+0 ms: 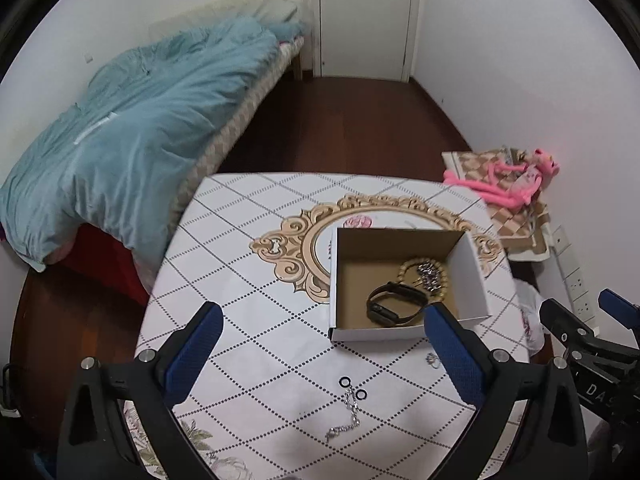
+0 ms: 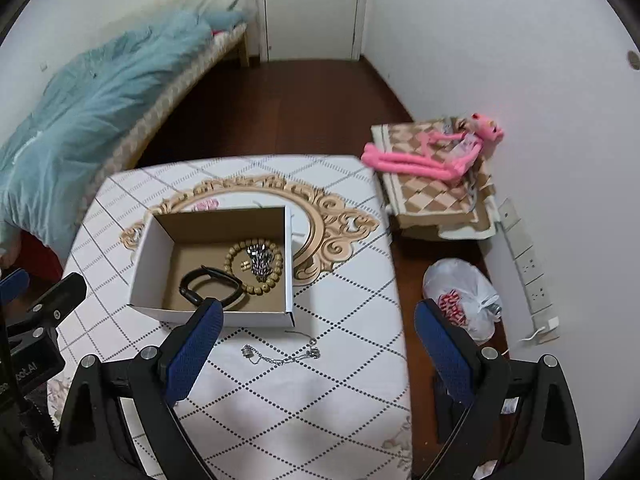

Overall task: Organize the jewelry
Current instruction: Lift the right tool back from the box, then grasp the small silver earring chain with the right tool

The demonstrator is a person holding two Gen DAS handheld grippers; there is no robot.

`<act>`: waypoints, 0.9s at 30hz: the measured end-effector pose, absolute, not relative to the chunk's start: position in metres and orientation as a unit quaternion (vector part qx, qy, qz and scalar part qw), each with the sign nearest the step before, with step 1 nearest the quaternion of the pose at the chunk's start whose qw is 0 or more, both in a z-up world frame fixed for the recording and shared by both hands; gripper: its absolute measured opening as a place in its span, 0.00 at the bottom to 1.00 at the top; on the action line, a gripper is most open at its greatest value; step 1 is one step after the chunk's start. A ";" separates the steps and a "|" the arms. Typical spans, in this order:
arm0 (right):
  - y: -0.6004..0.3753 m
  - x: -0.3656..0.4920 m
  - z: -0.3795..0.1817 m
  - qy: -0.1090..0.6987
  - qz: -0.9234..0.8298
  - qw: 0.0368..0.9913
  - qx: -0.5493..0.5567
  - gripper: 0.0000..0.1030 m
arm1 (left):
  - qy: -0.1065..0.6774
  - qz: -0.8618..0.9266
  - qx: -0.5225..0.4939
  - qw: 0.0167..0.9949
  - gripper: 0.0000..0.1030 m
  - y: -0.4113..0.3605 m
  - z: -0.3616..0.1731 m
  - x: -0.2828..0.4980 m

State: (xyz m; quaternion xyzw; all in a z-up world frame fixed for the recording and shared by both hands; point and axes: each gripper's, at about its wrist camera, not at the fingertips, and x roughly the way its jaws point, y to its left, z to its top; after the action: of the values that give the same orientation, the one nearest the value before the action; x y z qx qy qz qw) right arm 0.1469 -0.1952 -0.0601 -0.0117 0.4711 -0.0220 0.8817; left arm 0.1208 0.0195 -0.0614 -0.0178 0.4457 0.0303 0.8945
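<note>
Even soft indoor light, faint shadows; fisheye-bent edges, slight blur.

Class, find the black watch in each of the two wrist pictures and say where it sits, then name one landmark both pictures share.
Left wrist view: the black watch lies in the open cardboard box, near its front wall, right of centre.
Right wrist view: the black watch lies in the same box, left of centre, just beyond the gripper's left finger.
Shared landmark: the beaded bracelet beside the watch.
</note>
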 end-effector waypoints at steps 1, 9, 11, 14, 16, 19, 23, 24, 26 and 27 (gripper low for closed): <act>-0.196 0.143 -0.055 0.466 -0.023 0.885 -0.011 0.95 | 0.441 0.029 -0.017 0.897 1.00 0.019 -0.056 0.115; -0.202 0.105 -0.020 0.426 -0.025 0.905 0.001 0.95 | 0.418 0.019 -0.012 0.908 1.00 0.016 -0.032 0.083; -0.204 0.101 -0.018 0.427 -0.020 0.904 0.012 0.95 | 0.417 0.021 -0.016 0.909 1.00 0.017 -0.031 0.079; -0.208 0.095 -0.027 0.438 -0.021 0.898 0.024 0.95 | 0.421 0.014 -0.026 0.907 1.00 0.021 -0.038 0.076; -0.211 0.090 -0.044 0.457 -0.023 0.889 0.030 0.95 | 0.423 0.006 -0.032 0.905 1.00 0.026 -0.050 0.072; -0.214 0.085 -0.076 0.489 -0.023 0.871 0.041 0.95 | 0.448 0.016 -0.027 0.894 1.00 0.031 -0.080 0.065; -0.218 0.077 -0.126 0.532 -0.023 0.845 0.054 0.95 | 0.503 0.029 -0.013 0.864 1.00 0.035 -0.131 0.059; -0.219 0.075 -0.139 0.543 -0.025 0.837 0.058 0.95 | 0.514 0.030 -0.013 0.857 0.99 0.037 -0.141 0.058; -0.221 0.071 -0.159 0.556 -0.026 0.828 0.067 0.95 | 0.537 0.031 -0.016 0.843 0.99 0.042 -0.167 0.054; -0.222 0.070 -0.168 0.562 -0.028 0.824 0.069 0.95 | 0.544 0.029 -0.017 0.839 0.99 0.042 -0.175 0.052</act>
State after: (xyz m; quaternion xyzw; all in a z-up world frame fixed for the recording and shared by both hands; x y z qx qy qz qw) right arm 0.0698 -0.2215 -0.1681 0.0689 0.5617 -0.0278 0.8240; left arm 0.0520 0.0424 -0.1752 -0.0166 0.5438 0.0292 0.8386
